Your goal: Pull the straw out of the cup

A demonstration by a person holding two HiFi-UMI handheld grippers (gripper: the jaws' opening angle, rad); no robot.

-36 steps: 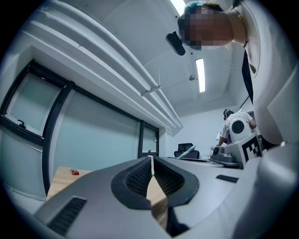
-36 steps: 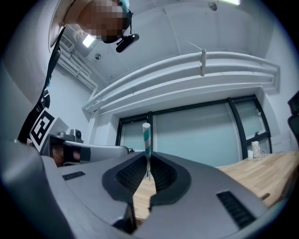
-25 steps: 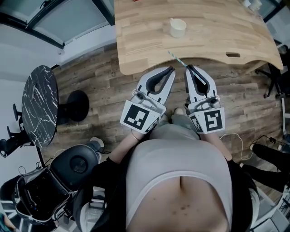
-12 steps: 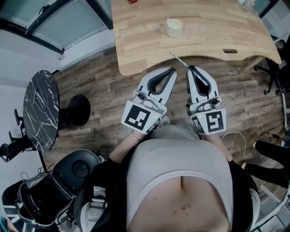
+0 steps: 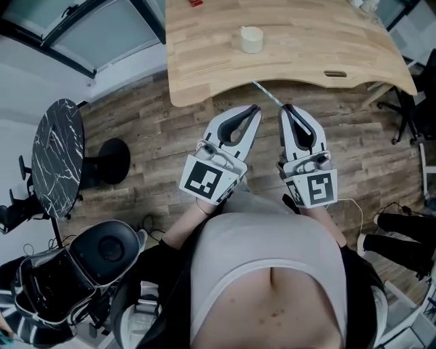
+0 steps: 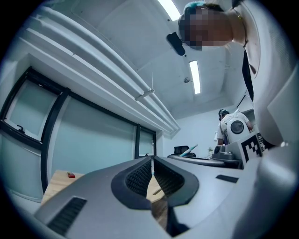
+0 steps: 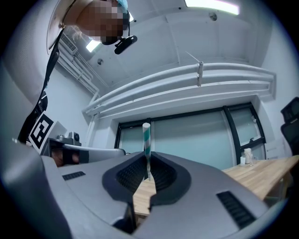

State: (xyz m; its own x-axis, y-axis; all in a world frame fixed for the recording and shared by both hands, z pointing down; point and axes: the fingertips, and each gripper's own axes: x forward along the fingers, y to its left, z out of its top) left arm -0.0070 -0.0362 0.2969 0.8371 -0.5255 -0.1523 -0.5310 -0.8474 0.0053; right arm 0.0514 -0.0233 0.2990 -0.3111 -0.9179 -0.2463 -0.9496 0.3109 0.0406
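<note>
A small white cup point(image 5: 251, 39) stands on the wooden table point(image 5: 306, 48), far ahead of both grippers. My right gripper point(image 5: 286, 108) is shut on the lower end of a white straw with teal stripes point(image 5: 269, 94), which slants up and left over the floor by the table's near edge. In the right gripper view the straw point(image 7: 146, 140) rises upright from between the closed jaws point(image 7: 148, 163). My left gripper point(image 5: 256, 108) hangs beside it, its tips together with nothing between them; its own view shows its jaws point(image 6: 153, 161) closed and empty.
A round black marble side table point(image 5: 60, 157) and a black stool base point(image 5: 109, 161) stand at the left. A dark office chair point(image 5: 112, 252) sits at the lower left. A small red object point(image 5: 195, 3) lies at the table's far edge. Chair legs point(image 5: 409, 102) are at the right.
Both grippers have drawn back from the table with the straw still held in the right one. The cup and table edge now lie farther ahead.
</note>
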